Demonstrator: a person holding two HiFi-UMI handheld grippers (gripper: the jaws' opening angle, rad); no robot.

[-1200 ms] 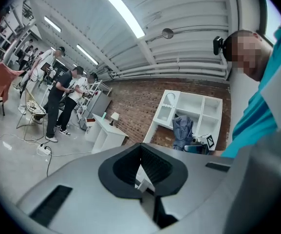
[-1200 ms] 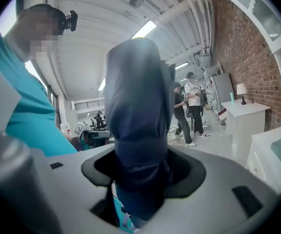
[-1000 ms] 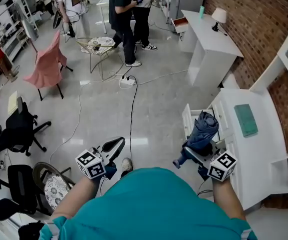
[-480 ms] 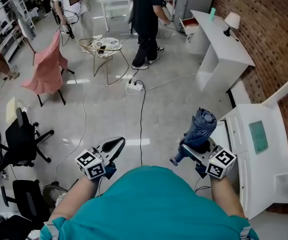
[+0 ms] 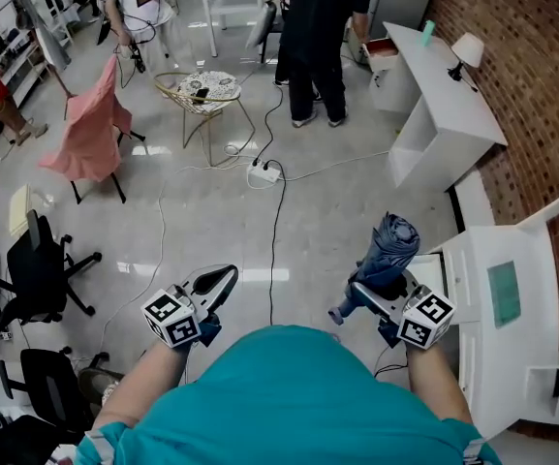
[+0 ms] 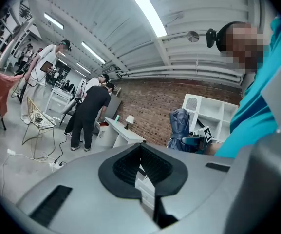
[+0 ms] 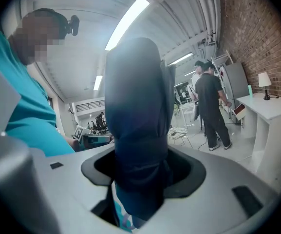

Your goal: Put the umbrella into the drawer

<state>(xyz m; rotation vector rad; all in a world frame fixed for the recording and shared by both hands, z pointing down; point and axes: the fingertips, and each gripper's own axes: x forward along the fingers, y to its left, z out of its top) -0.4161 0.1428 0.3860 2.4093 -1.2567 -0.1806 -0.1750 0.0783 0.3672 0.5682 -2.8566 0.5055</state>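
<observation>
umbrella (image 5: pixel 390 250) above glossy floor (image 5: pixel 211 231), brick wall (image 5: pixel 541 85)

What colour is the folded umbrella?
Dark navy blue; the umbrella shows best in the head view.

Your umbrella (image 5: pixel 388 255) stands up between the jaws of your right gripper (image 5: pixel 381 294), clamped there. Your left gripper (image 5: pixel 216 284) sits well apart to its left, jaws together. Just right of the umbrella you've got the cabinet (image 5: pixel 482 347). Ahead of that, along the wall on your right, there's the desk (image 5: pixel 449 114) with 1 lamp (image 5: pixel 468 51) on it, and a person (image 5: pixel 323 27) just left of the desk. On the floor ahead, between your 2 grippers, lies the power strip (image 5: pixel 264 170). Further ahead and left is the round table (image 5: pixel 204 87), the draped chair (image 5: pixel 90 129) left of it, and the office chair (image 5: pixel 42 269) at your left.
</observation>
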